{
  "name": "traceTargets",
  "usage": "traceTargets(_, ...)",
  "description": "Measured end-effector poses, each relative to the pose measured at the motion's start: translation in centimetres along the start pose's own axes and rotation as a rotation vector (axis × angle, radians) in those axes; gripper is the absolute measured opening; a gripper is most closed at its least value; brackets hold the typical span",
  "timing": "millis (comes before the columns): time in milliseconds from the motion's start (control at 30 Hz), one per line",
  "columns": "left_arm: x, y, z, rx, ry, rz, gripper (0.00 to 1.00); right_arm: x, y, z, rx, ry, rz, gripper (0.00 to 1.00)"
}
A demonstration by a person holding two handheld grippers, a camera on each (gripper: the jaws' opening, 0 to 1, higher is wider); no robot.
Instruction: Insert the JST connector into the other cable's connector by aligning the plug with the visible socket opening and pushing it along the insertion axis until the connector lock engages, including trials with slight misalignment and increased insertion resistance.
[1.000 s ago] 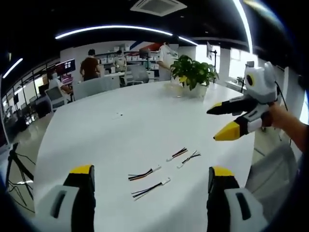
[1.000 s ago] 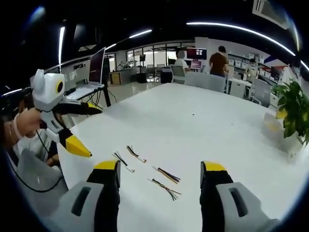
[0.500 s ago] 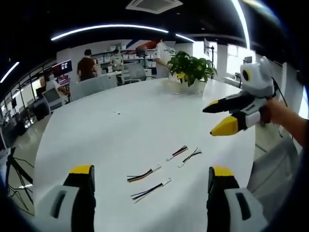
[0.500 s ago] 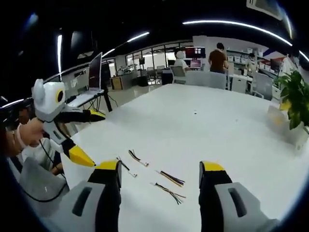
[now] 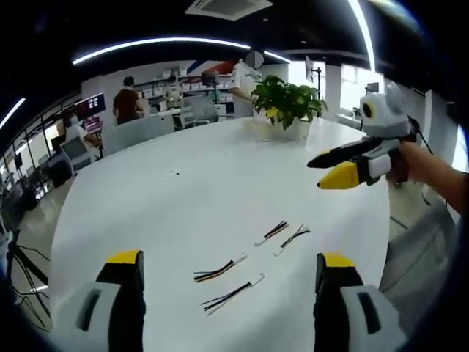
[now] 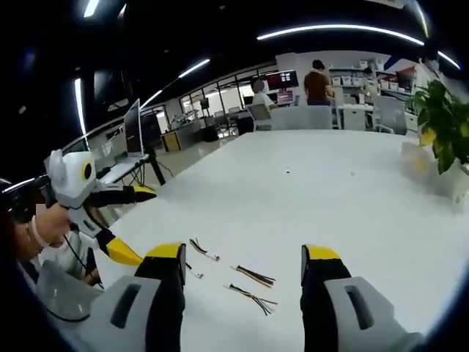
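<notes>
Hovering above a large white desk (image 5: 198, 191), both pairs of tongs are held in the air and nothing has been picked up, so the task looks barely begun: gripping, aligning and pushing the connectors together all remain.

The left tongs (image 5: 229, 265) rise from the bottom of the left gripper view with jaws spread wide and empty. The right tongs (image 6: 242, 258) stand the same way in the right gripper view, wide apart and holding nothing.

Four short cables lie loose on the desk, near each other but apart, none of them joined. In the left gripper view they form two rows: a striped cable (image 5: 218, 268) and a dark cable (image 5: 230, 293) nearer, a red-black cable (image 5: 271, 233) and a thin cable (image 5: 292, 239) beyond.

The left gripper view adds a potted plant (image 5: 287, 104) at the far edge. The right gripper view instead shows a laptop (image 6: 133, 132) off to one side and a hand (image 6: 45, 227) holding the left tongs.
</notes>
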State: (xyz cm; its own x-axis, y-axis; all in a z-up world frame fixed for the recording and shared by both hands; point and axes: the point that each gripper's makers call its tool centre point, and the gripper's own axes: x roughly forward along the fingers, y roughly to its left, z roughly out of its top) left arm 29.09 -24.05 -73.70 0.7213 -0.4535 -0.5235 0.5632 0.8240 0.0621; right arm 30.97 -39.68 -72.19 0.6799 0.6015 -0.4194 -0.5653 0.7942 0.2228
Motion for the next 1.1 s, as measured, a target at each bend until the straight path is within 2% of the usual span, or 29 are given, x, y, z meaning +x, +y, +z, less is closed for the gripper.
traceTargets(100, -0.1, 0.4, 0.0, 0.063, 0.006, -0.008, 0.95, -0.4, -0.2, 0.6, -0.013, -0.013, 0.009, 0.60)
traceTargets(200, -0.2, 0.6, 0.5, 0.044, -0.004, -0.032, 0.95, -0.6, -0.8, 0.8, -0.088, 0.009, -0.012, 0.59)
traceTargets(300, -0.3, 0.6, 1.2, -0.007, -0.017, -0.058, 0.95, -0.6, -0.8, 0.8, -0.104, 0.020, -0.005, 0.59)
traceTargets(467, 0.1, 0.6, 1.5, 0.049, -0.012, -0.052, 0.95, 0.0, -0.7, 0.9, -0.125, 0.029, 0.011, 0.58)
traceTargets(567, 0.6, 0.3, 1.0, 0.042, -0.006, -0.062, 0.95, 0.6, -0.3, 0.7, -0.121, 0.041, 0.038, 0.58)
traceTargets(767, 1.3, -0.9, -0.6, 0.028, 0.020, -0.085, 0.95, 1.6, 0.5, -0.8, -0.167, 0.098, 0.077, 0.58)
traceTargets(1000, 1.3, -0.9, -0.9, 0.010, 0.016, -0.080, 0.92, 2.4, 1.4, -2.0, -0.198, 0.155, 0.140, 0.57)
traceTargets(1100, 1.4, -0.9, -1.0, 0.017, 0.013, -0.088, 0.89, 2.8, 1.9, -2.1, -0.214, 0.157, 0.162, 0.57)
